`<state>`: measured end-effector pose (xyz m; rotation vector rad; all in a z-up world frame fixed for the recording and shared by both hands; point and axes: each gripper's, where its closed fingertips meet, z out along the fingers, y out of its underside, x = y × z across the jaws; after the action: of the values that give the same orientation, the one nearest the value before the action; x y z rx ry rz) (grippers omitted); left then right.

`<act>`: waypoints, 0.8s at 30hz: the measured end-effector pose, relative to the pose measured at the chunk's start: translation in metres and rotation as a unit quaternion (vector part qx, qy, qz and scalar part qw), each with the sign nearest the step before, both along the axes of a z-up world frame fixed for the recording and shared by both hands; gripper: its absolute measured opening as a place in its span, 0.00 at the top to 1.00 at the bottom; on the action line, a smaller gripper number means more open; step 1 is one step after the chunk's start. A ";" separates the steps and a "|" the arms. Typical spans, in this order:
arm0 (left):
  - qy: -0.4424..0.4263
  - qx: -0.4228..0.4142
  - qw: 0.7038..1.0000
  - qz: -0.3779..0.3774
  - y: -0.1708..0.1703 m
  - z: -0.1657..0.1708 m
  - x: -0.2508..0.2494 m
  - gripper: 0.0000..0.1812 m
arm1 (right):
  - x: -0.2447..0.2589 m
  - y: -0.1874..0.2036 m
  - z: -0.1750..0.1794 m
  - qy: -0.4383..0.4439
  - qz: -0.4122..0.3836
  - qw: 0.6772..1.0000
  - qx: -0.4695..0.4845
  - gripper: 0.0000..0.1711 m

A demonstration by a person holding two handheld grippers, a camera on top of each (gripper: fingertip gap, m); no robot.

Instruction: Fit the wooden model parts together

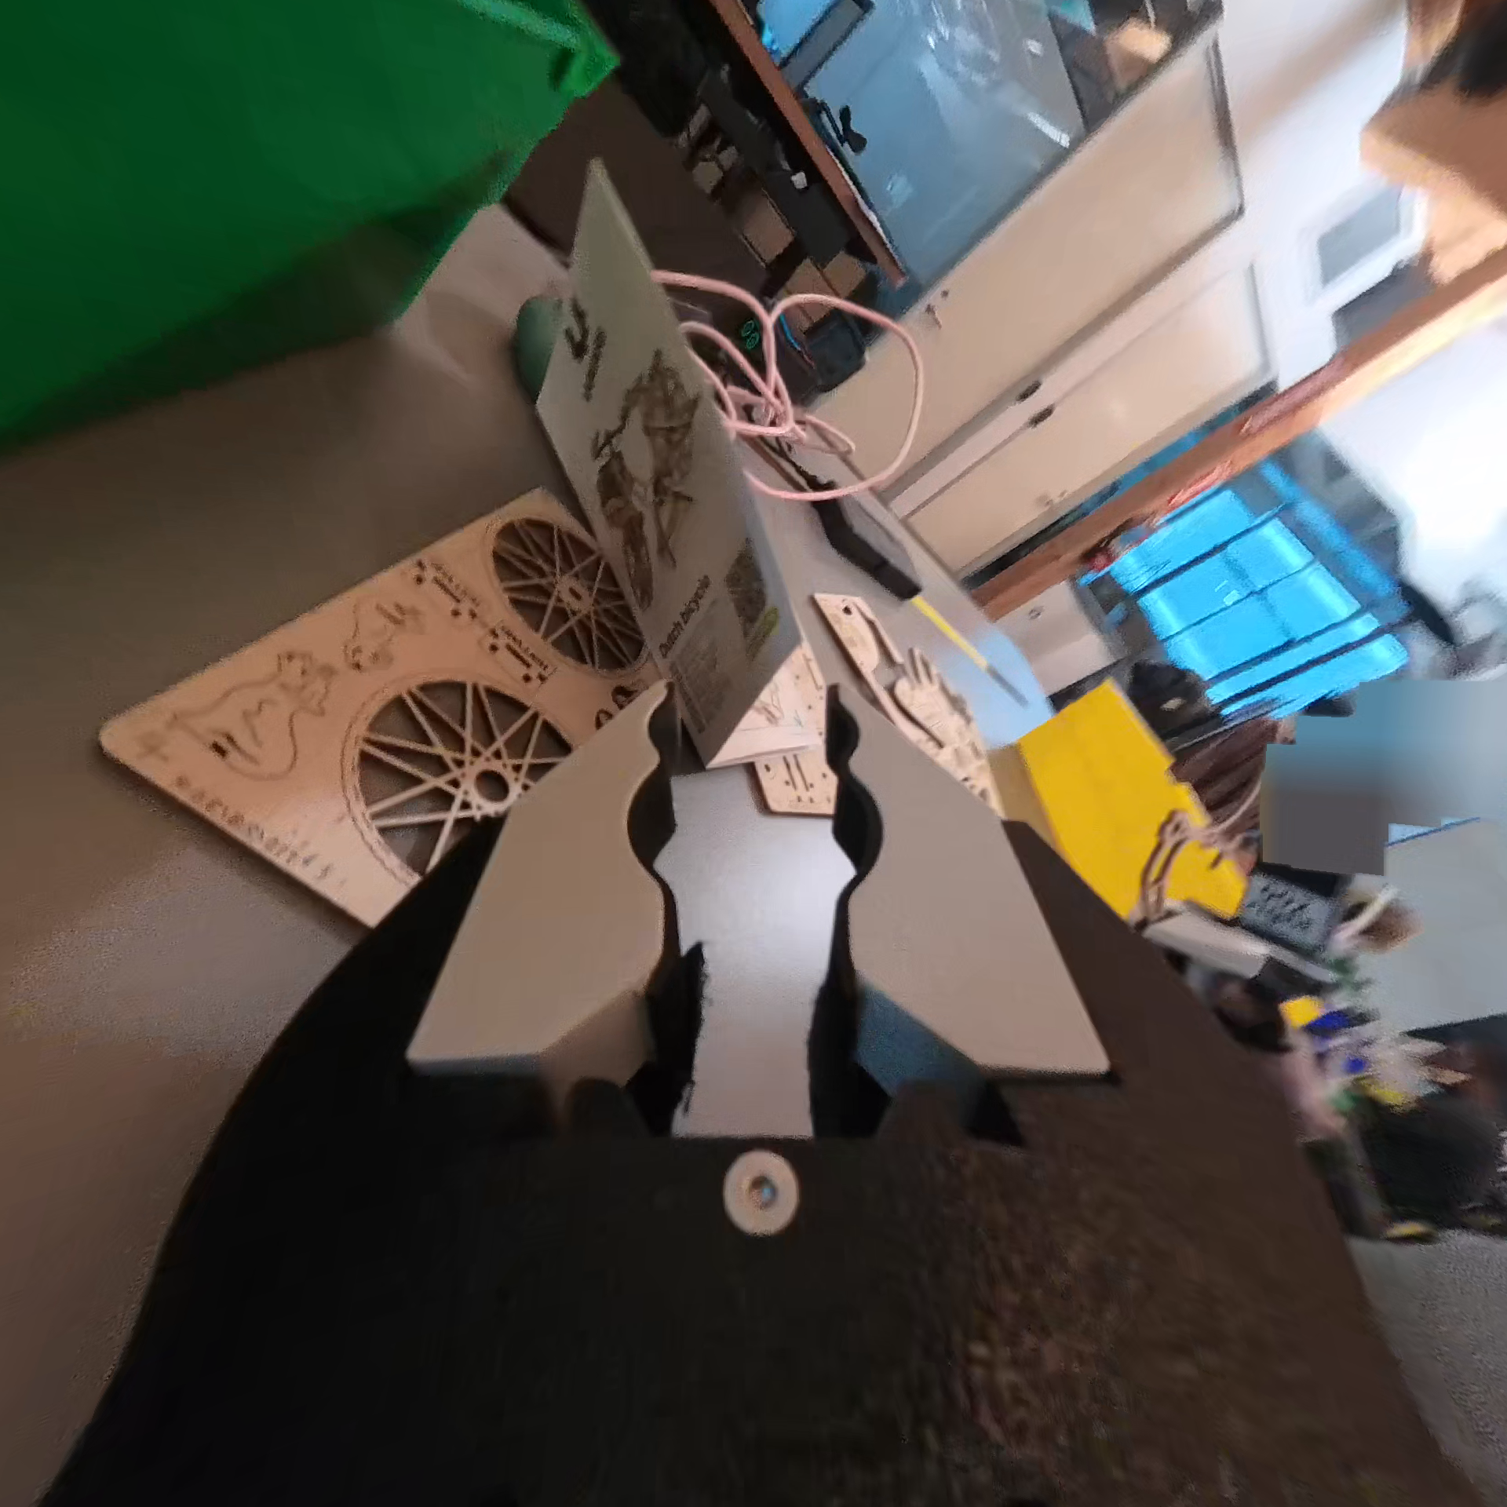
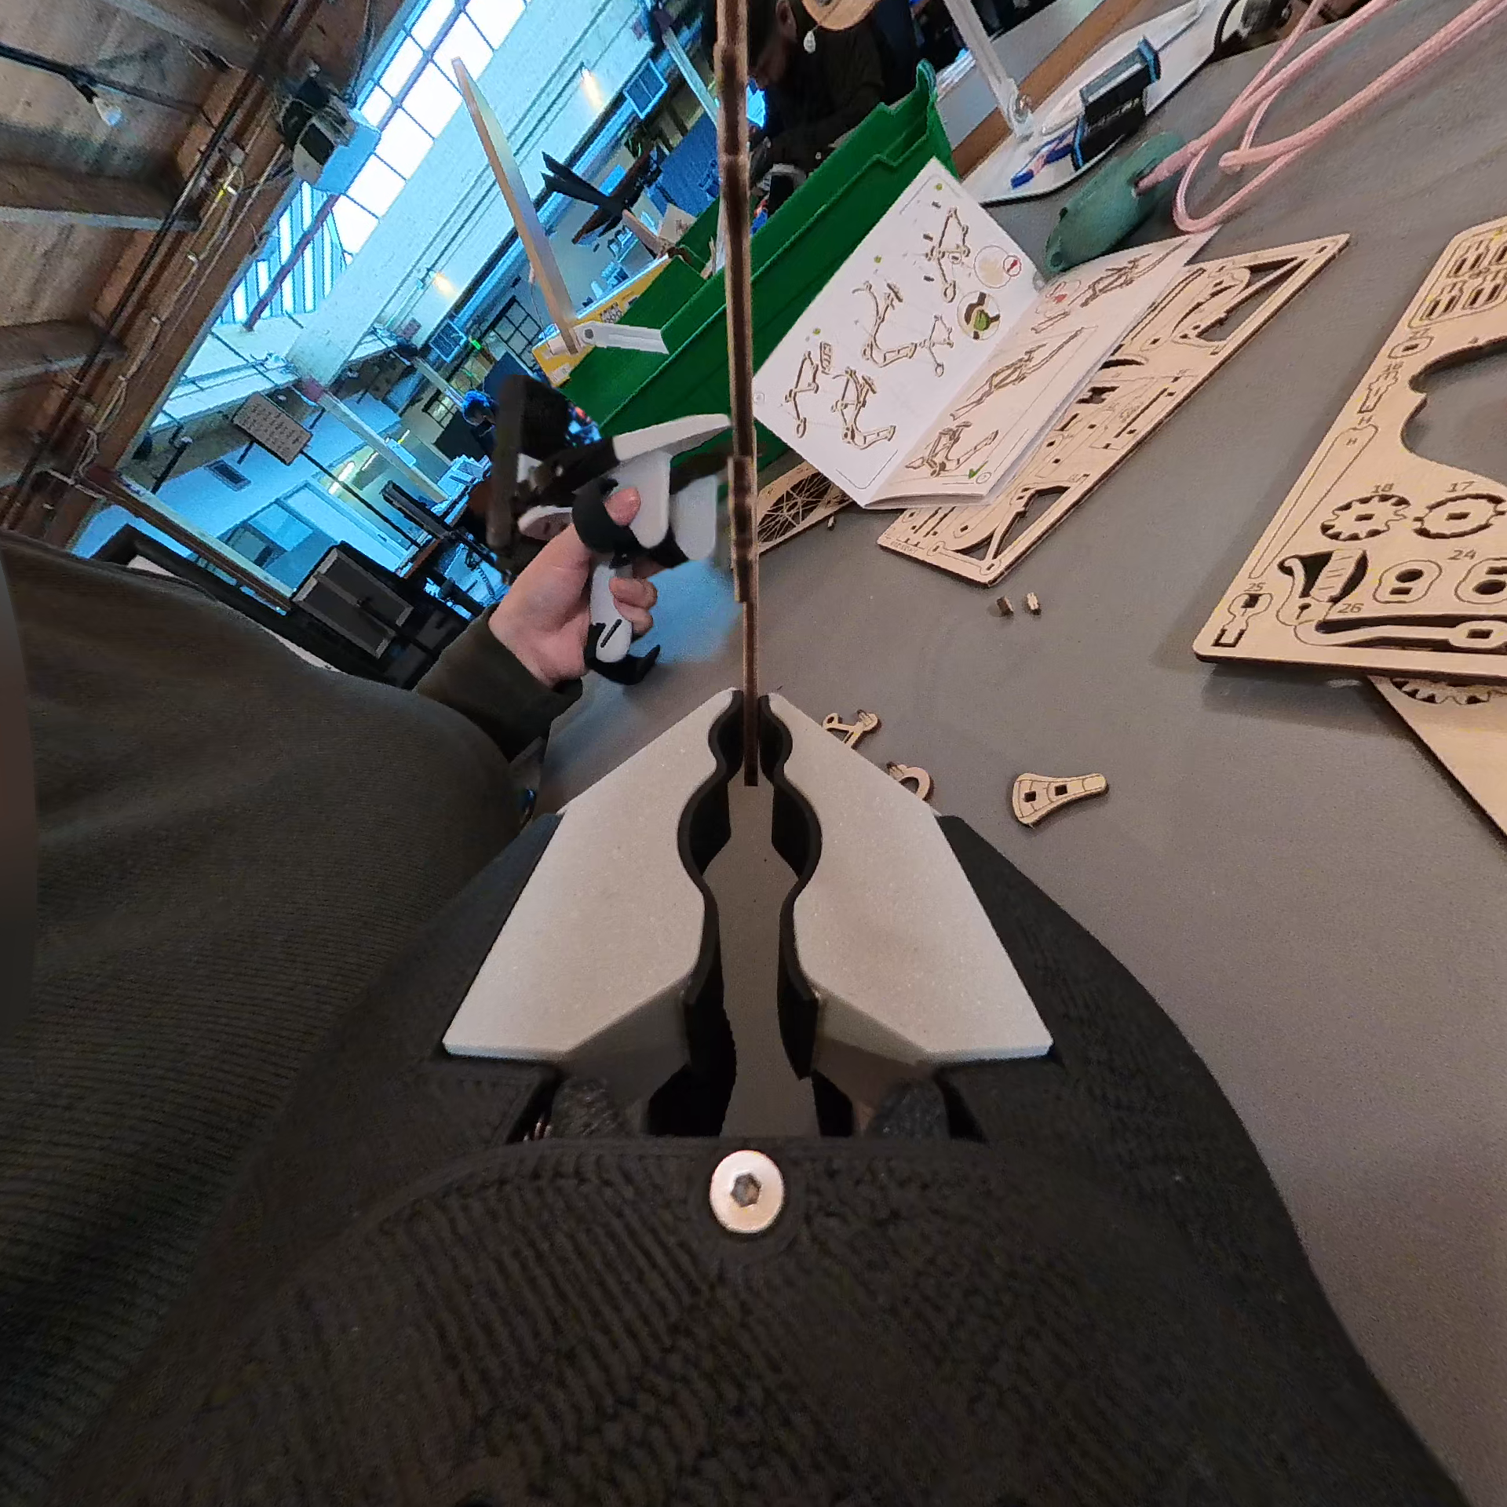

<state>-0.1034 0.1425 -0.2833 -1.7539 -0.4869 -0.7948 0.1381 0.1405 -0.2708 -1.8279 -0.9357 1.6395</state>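
The right gripper (image 2: 751, 738) pinches a thin, dark-edged wooden sheet (image 2: 740, 342) edge-on, its long axis running straight out from the fingertips. The left gripper (image 1: 750, 718), gaping and empty, hangs beside that sheet's far end, likely nearer the loose saddle-shaped wooden piece (image 2: 1058, 795).

We record the desk (image 2: 1142, 938) as plain matte grey. Plywood sheets (image 2: 1370, 522) are pale tan with dark burnt cut lines; the wheel sheet (image 1: 342, 734) shows star-spoke patterns. The thin wooden sheet (image 2: 740, 326) reads dark brown along its edge. Fingers (image 2: 881, 897) are light grey with black inner lining. The bin (image 1: 204, 179) is bright green, the cord (image 1: 815, 383) pale pink, the box (image 1: 1101, 783) yellow. The booklet (image 2: 897, 342) is white with line drawings.
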 end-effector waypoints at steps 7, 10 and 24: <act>0.253 0.085 0.964 -0.010 0.003 0.038 0.021 0.92 | 0.000 0.000 -0.001 0.000 0.002 1.000 -0.003 1.00; 0.345 0.095 0.933 -0.034 0.011 0.042 0.033 0.95 | 0.001 0.001 -0.001 0.000 0.001 1.000 -0.004 1.00; 0.381 -0.087 0.915 -0.102 0.046 -0.021 0.001 1.00 | -0.010 0.003 -0.006 -0.051 0.025 0.998 0.008 1.00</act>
<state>-0.1020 0.1889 -0.3040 -2.1297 0.1614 -0.1525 0.1285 0.1437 -0.2767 -1.9072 -1.0443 1.5753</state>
